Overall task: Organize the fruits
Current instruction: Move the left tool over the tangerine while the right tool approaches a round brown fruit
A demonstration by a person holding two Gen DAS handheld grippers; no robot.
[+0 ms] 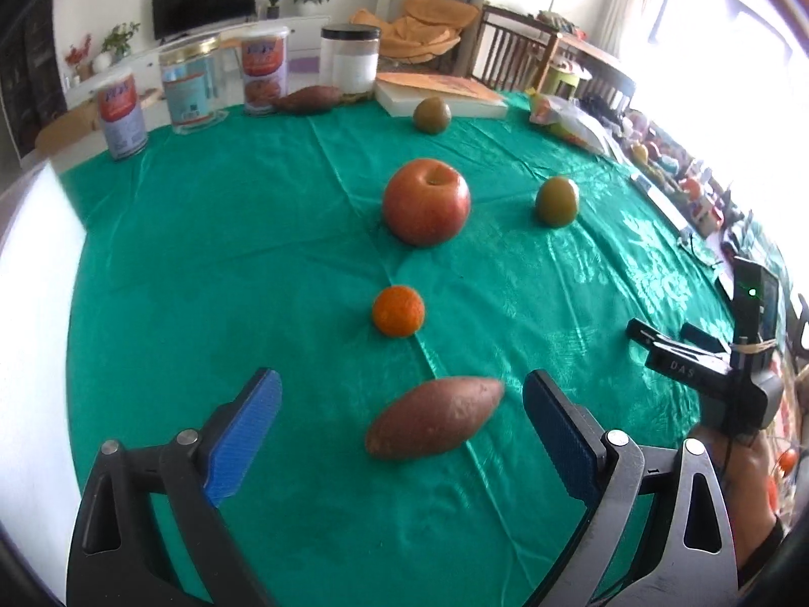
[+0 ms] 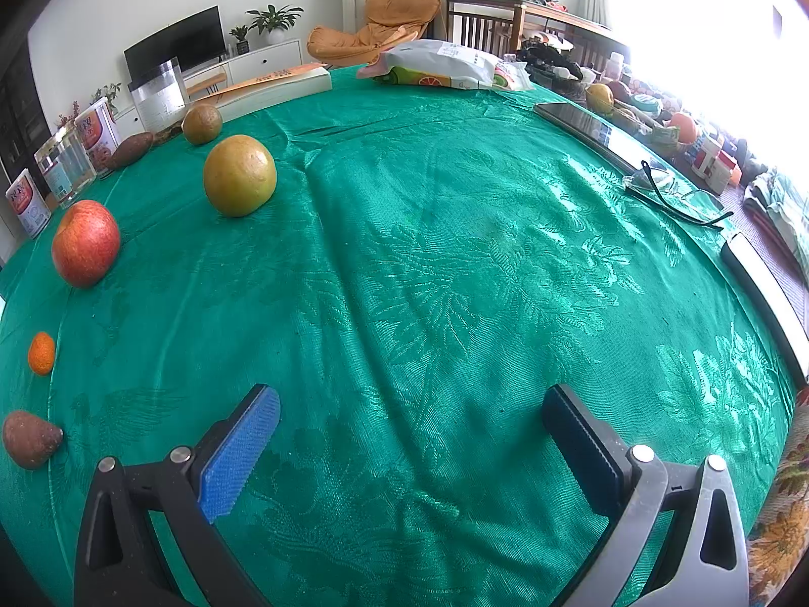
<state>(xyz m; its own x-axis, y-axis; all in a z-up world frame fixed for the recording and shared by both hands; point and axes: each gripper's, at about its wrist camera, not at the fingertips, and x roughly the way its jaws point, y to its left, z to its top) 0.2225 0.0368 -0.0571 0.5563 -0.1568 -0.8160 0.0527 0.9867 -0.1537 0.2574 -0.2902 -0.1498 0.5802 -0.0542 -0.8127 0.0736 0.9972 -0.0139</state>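
Nearest you, the sweet potato (image 1: 435, 417) lies between your left gripper's (image 1: 402, 435) released jaws. Your right gripper (image 2: 409, 450) is released too; you seem about to start, so lower and clench.

White letters "DAS" on the black body of the right tongs (image 1: 652, 341); can labels illegible.

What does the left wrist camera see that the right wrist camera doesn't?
Only the left view shows the right claw, seen from the side, and the whole nearer sweet potato between the open left claw. Only the right view shows eyeglasses and a phone. Both show the apple, small orange and green tablecloth.
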